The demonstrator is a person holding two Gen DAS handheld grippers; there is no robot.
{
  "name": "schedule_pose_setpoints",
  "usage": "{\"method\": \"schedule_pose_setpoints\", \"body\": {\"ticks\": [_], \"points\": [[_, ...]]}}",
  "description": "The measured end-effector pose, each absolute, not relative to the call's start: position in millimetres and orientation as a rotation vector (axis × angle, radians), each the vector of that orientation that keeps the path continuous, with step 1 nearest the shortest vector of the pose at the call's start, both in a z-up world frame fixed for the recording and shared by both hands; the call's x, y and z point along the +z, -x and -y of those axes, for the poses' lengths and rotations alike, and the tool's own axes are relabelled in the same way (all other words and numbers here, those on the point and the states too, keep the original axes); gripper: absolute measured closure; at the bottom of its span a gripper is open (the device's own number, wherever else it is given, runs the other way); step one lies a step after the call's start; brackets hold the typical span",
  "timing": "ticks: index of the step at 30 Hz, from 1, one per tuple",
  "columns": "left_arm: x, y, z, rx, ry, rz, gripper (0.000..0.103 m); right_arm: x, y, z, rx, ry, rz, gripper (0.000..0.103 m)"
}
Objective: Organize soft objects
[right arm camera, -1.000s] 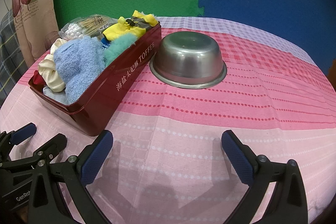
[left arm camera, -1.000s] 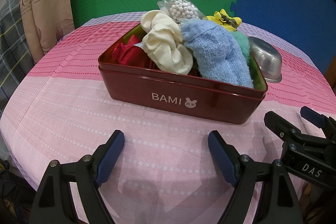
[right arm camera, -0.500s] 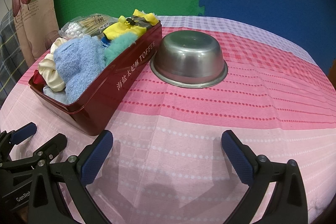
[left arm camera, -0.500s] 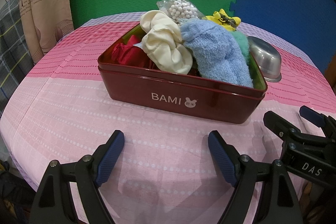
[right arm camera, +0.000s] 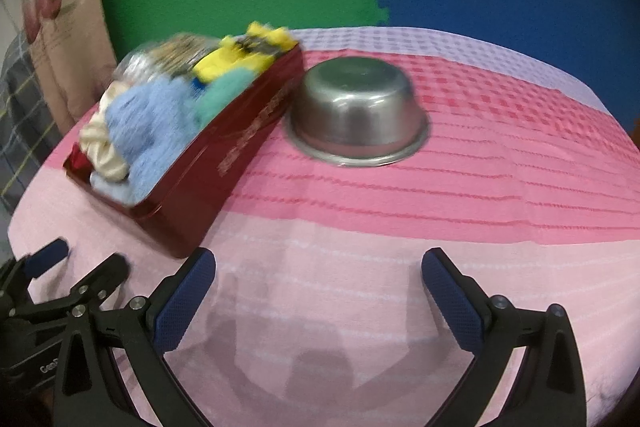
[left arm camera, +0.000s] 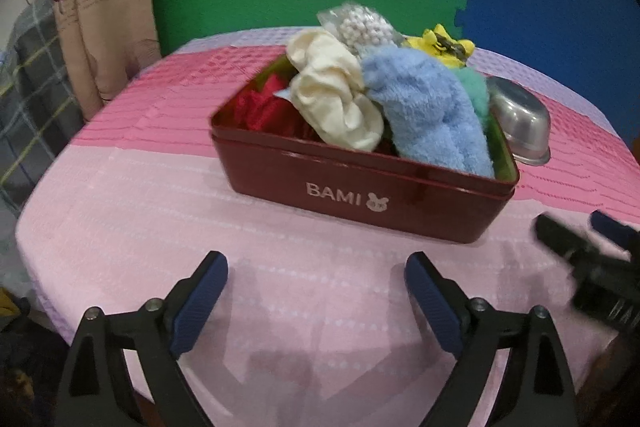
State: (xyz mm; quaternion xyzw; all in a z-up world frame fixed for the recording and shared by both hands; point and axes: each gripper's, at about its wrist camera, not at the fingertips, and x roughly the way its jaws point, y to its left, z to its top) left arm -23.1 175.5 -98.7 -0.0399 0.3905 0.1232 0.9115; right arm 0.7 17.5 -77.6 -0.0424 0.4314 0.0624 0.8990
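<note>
A dark red tin (left arm camera: pixel 360 203) marked BAMI sits mid-table, piled with soft things: a cream scrunchie (left arm camera: pixel 332 95), a light blue fluffy cloth (left arm camera: pixel 428 107), a red cloth (left arm camera: pixel 264 107), a teal piece (left arm camera: pixel 476 91), a yellow item (left arm camera: pixel 440 41) and a bag of white beads (left arm camera: pixel 364 25). My left gripper (left arm camera: pixel 316 295) hangs open over the pink cloth in front of the tin, holding nothing. In the right wrist view the tin (right arm camera: pixel 224 167) lies to the left, and my right gripper (right arm camera: pixel 320 295) stands open and empty near the table's front.
An upturned steel bowl (right arm camera: pixel 356 115) rests just right of the tin; its edge shows as the bowl (left arm camera: pixel 520 123) in the left wrist view. The round table wears a pink and red checked tablecloth (right arm camera: pixel 480 187). Green and blue foam mats back the scene; a curtain (left arm camera: pixel 100 7) hangs at left.
Both grippers have shifted, so the tin and bowl sit a little farther right in each view, with motion blur. Both grippers stay open; nothing was picked up.
</note>
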Motion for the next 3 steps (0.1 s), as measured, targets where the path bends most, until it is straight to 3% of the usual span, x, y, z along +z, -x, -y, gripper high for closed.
{"method": "schedule_pose_setpoints", "body": {"ticks": [3], "points": [[-87,28,-174,0.216,0.110,-0.828,0.010,-59,-9,9,0.077,0.094,-0.870,0.000]]}}
